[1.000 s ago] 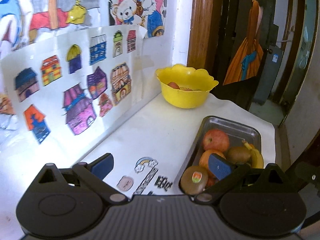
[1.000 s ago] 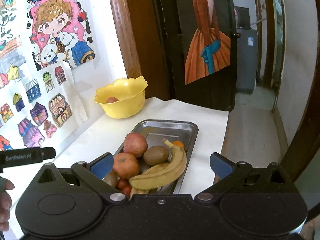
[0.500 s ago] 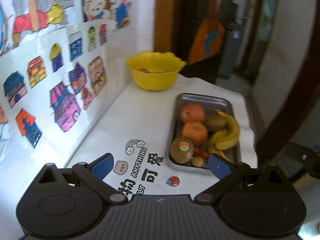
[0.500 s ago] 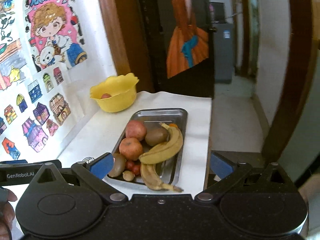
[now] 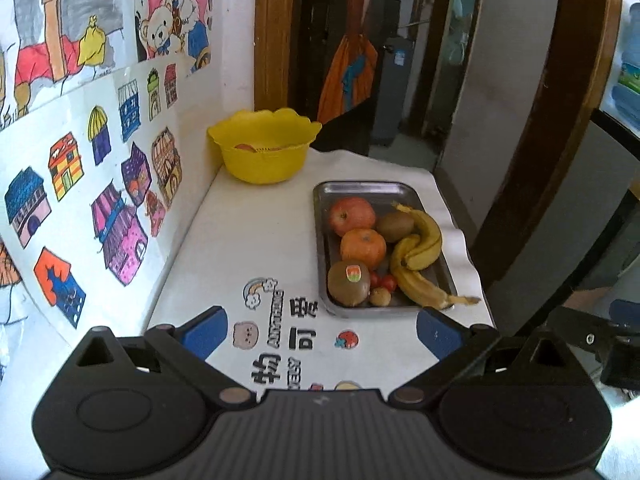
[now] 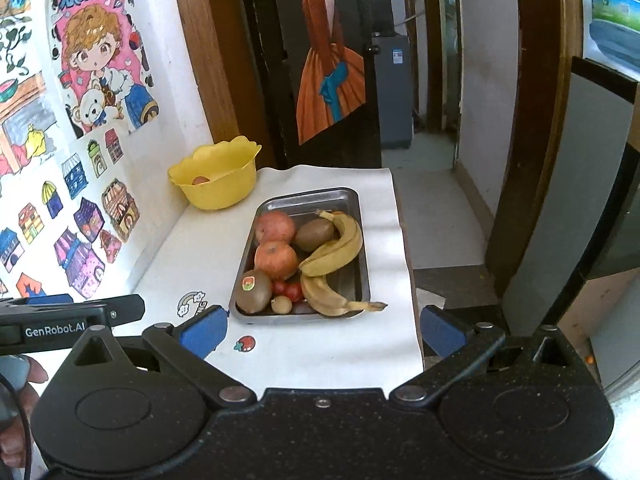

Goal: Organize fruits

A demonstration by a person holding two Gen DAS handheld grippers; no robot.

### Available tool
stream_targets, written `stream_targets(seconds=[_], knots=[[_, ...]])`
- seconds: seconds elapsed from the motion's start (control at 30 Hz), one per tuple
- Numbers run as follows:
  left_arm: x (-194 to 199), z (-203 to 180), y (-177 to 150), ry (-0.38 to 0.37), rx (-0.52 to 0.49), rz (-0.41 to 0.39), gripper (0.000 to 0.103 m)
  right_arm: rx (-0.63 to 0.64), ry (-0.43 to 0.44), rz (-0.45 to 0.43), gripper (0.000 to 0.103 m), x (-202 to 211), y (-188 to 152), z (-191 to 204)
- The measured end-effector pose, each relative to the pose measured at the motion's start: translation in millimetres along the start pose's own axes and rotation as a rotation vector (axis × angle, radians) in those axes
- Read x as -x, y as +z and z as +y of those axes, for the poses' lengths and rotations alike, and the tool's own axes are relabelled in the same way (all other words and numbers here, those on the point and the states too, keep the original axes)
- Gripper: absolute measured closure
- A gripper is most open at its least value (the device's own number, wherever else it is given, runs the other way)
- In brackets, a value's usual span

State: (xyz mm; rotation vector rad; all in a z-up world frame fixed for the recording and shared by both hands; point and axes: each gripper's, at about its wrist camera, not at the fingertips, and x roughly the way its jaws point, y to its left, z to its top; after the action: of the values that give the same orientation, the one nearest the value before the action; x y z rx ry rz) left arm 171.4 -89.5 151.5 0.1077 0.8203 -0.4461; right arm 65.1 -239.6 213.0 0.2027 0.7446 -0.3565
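A steel tray (image 5: pixel 362 189) (image 6: pixel 312 200) on the white table holds an apple (image 5: pixel 352 216), an orange (image 5: pixel 363 249), two kiwis, one with a sticker (image 5: pixel 349 289), bananas (image 5: pixel 420 248) (image 6: pixel 334 254) and small tomatoes (image 5: pixel 383 281). A yellow bowl (image 5: pixel 264 160) (image 6: pixel 218 190) at the back holds a reddish fruit (image 6: pixel 201 180). My left gripper (image 5: pixel 320 332) is open and empty, short of the tray's near edge. My right gripper (image 6: pixel 323 330) is open and empty, also short of the tray.
A wall with coloured drawings (image 5: pixel 100 184) runs along the table's left side. The table's right edge (image 6: pixel 412 280) drops to the floor by a doorway. The left gripper's body (image 6: pixel 68 320) shows at the right wrist view's left.
Both grippers have pulled back and risen from the tray, so the whole tray and more of the table show. Both stay open and empty.
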Motion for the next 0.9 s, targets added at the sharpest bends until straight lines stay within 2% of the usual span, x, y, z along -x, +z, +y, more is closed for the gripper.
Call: stream_targets(seconds=[0.3, 0.7, 0.9], knots=[[12, 14, -10, 0.026, 0.015, 0.037, 0.001, 0.026, 0.005, 0.033, 0.001, 13, -11, 15], [4, 31, -36, 0.081, 0.032, 0.078, 0.001, 0.041, 0.016, 0.099, 0.001, -10, -35, 19], [-9, 31, -56, 0.087, 0.006, 0.070, 0.001, 0.046, 0.014, 0.085, 0.001, -16, -51, 16]])
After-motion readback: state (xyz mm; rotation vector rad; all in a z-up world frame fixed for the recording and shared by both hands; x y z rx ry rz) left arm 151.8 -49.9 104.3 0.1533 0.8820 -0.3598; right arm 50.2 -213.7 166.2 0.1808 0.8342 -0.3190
